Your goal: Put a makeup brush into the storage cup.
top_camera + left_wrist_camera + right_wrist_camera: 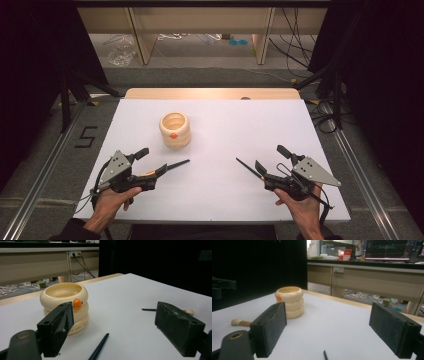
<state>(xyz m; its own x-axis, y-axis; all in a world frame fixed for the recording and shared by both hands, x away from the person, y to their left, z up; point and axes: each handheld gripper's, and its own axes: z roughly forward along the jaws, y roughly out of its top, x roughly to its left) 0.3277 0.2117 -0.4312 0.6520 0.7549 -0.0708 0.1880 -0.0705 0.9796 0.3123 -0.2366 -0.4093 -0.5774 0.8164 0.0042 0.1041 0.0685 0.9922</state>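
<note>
Both claws rest low on the white worktop (215,200), each held in a hand. The left claw (155,162) and the right claw (270,160) both stand spread as wide as they go, with nothing between the jaws.

Two dark brushes lie on the worktop. One brush (172,166) lies just beside the left claw, its thin black handle pointing away towards the middle. The other brush (248,169) lies just in front of the right claw, slanting towards the middle as well. A cream ringed pot (175,130) with an orange knob stands ahead of the left claw, well apart from the right one.

This looks like the start: nothing is picked up yet. The next move probably calls for one claw to straddle a brush handle, close on it, lift, and carry it to the pot's open mouth.
</note>
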